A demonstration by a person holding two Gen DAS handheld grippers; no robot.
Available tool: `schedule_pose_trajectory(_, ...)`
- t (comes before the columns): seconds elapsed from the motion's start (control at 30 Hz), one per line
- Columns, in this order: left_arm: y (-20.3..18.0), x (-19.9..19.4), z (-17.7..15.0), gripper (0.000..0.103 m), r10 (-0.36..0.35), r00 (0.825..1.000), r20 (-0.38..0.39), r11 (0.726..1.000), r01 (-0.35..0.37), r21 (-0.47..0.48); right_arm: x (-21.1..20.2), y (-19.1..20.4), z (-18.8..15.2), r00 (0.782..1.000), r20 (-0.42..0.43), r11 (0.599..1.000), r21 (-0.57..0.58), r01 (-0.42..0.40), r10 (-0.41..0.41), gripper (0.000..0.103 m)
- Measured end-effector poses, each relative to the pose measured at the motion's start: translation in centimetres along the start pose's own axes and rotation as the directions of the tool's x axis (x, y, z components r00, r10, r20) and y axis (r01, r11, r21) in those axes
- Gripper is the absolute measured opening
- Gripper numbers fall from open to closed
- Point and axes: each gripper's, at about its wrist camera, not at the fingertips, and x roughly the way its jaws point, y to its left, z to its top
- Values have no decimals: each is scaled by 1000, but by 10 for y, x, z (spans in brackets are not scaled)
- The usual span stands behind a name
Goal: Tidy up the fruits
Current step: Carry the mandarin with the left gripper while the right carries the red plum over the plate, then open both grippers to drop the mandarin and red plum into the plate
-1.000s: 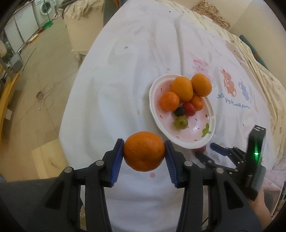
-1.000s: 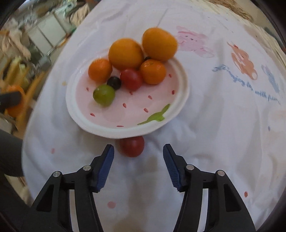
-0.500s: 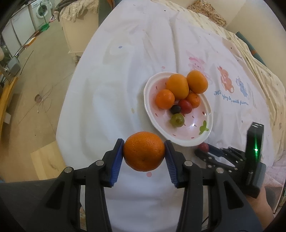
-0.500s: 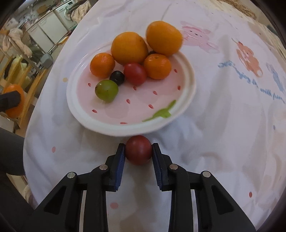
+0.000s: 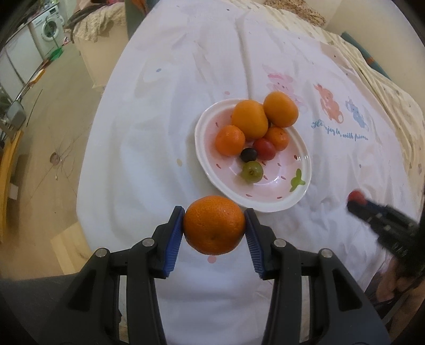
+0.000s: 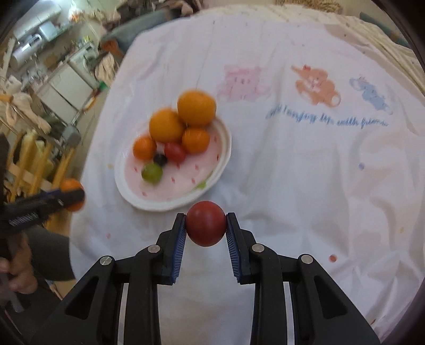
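Observation:
A pink-and-white plate (image 5: 297, 196) (image 6: 217, 169) on the white cloth holds several oranges, a red tomato, a dark grape and a green fruit (image 5: 251, 172). My left gripper (image 5: 214, 225) is shut on a large orange (image 5: 214, 224) and holds it above the cloth just in front of the plate; it also shows at the left of the right wrist view (image 6: 71, 195). My right gripper (image 6: 205, 224) is shut on a red tomato (image 6: 205, 223), lifted above the cloth to the right of the plate, and it appears blurred in the left wrist view (image 5: 356, 197).
The table is covered by a white cloth (image 5: 186, 79) with cartoon animals and blue writing (image 6: 326, 120). Its left edge drops to the floor (image 5: 39, 132). Furniture and clutter stand far left (image 6: 39, 93). A patterned cushion lies beyond the far edge (image 5: 300, 13).
My right gripper closed on the red tomato in front of the plate, then lifted it up and back to the right. The left gripper kept holding the orange near the plate.

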Motion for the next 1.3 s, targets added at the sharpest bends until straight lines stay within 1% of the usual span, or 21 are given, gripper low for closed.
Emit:
schedule_pose_trajectory(0.07, -2, 0, 8, 41, -13, 1000, -12, 1000, 13, -8, -1, 1, 12, 1000, 21, 1000, -4, -5, 6, 31)
schedule_pose_trajectory(0.1, -3, -1, 14, 41, -15, 1000, -10, 1000, 15, -12, -1, 3, 17, 1000, 26, 1000, -26, 6, -5, 31)
schedule_pose_trajectory(0.13, -4, 0, 18, 41, -12, 1000, -8, 1000, 12, -8, 0, 3, 21, 999, 29, 999, -42, 15, -13, 31)
schedule_pose_trajectory(0.2, -11, 5, 31, 41, 7, 1000, -5, 1000, -7, 15, 2, 0, 31, 999, 36, 999, -39, 0, 1, 31)
schedule_pose_trajectory(0.33, -18, 20, 48, 41, -2, 1000, -30, 1000, 3, 28, 16, -7, 47, 999, 27, 999, -27, -24, 24, 31)
schedule_pose_trajectory(0.4, -20, 35, 56, 41, -14, 998, -58, 999, 16, 30, 25, -7, 54, 999, 21, 999, -40, -28, 29, 31)
schedule_pose_trajectory(0.5, -20, 50, 62, 41, -14, 997, -81, 1000, 16, 20, 41, -5, 61, 999, -4, 997, -70, -35, 35, 31)
schedule_pose_trajectory(0.67, -18, 73, 63, 41, -14, 993, -113, 1000, 14, 4, 69, -4, 66, 997, -59, 995, -84, -59, 54, 32)
schedule_pose_trajectory(0.77, -17, 79, 61, 41, -19, 992, -128, 1000, 19, -1, 84, 0, 65, 994, -92, 992, -104, -66, 57, 32)
schedule_pose_trajectory(0.83, -18, 80, 62, 42, -14, 992, -125, 1000, 15, 6, 93, 3, 62, 991, -117, 992, -103, -79, 67, 32)
schedule_pose_trajectory(1.07, -15, 82, 64, 42, -18, 992, -123, 1000, 15, -20, 107, 10, 54, 984, -163, 987, -131, -91, 69, 32)
schedule_pose_trajectory(1.3, -16, 84, 64, 42, -10, 991, -133, 1000, 8, -14, 111, 11, 51, 982, -180, 986, -143, -84, 57, 32)
